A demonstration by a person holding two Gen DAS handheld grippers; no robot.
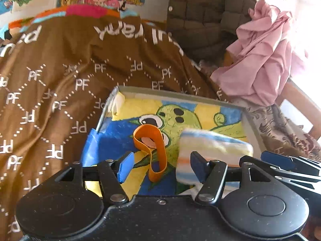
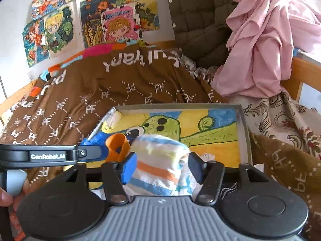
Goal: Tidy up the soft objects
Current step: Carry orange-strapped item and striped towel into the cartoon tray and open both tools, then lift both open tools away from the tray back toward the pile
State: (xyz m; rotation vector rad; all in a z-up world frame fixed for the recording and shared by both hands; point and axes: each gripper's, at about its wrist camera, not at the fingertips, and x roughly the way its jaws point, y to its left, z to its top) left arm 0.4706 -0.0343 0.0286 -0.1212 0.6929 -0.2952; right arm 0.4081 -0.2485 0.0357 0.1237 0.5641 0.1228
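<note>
- Here, the striped cloth, a soft roll banded in white, orange and blue, sits between the pads of the right gripper; the pads press its sides, so the right gripper is pinching the striped cloth just above the near edge of the tray.
- In the left wrist view the same roll appears at about 4 o'clock inside the tray, blurred, so whether it touches the tray floor cannot be told.
- The orange band, a looped strap, lies on the tray's painted bottom at about 7 o'clock, just beside the cloth and apart from any gripper pad.
- The left gripper is spread wide with nothing between its pads, hovering over the tray's near edge with the orange band ahead of it.
- The tray, lined with a green cartoon painting, rests on the brown blanket that covers the bed.
- Farther out, a pink garment is heaped at 2 o'clock against a dark quilted jacket, neither of them in the tray.
- As a judgement: the task looks partly done. The band is in the tray and the cloth is about to join it; letting go of the cloth and perhaps sorting the pink garment remain.
</note>
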